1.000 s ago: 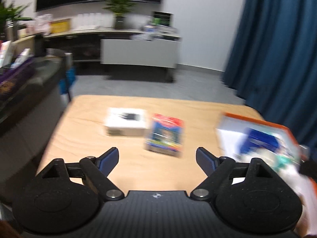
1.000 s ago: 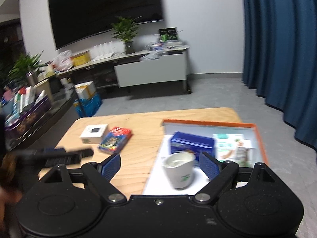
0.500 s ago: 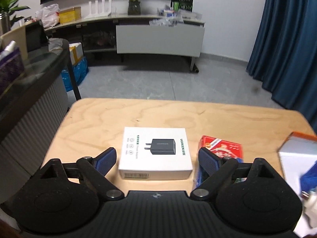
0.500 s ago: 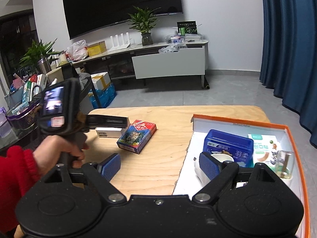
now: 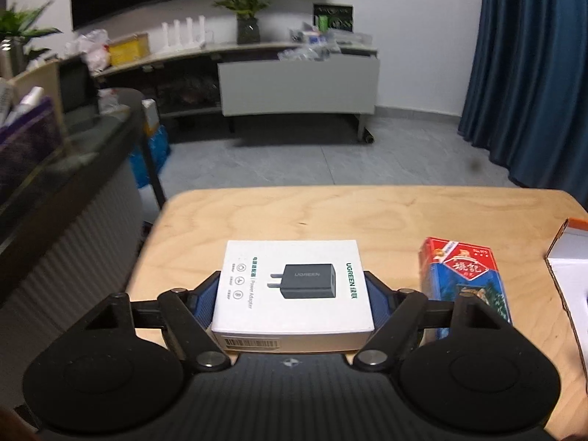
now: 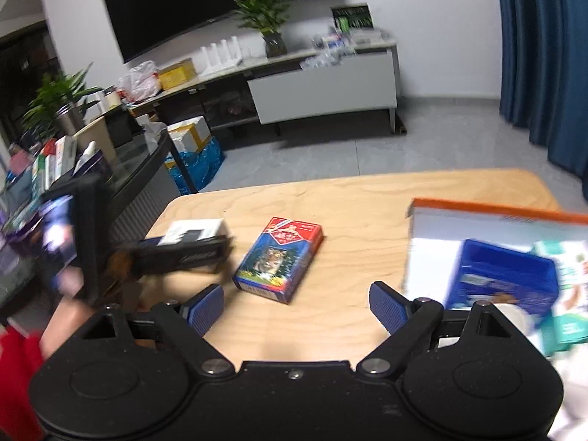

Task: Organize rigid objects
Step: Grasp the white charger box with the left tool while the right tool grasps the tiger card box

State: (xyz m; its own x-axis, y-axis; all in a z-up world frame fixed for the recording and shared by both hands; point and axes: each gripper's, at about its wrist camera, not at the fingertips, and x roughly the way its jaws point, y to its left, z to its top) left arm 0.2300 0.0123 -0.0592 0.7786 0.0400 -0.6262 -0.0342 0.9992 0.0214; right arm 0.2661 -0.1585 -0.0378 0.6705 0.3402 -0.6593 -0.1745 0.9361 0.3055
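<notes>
Inside orange-rimmed box, blue tin, cup

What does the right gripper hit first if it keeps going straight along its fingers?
Probably bare wooden table. The right gripper is open and empty; the line between its fingers passes just right of the red-and-blue card box. Blur leaves depth unclear, so its left finger might clip that box.
</notes>
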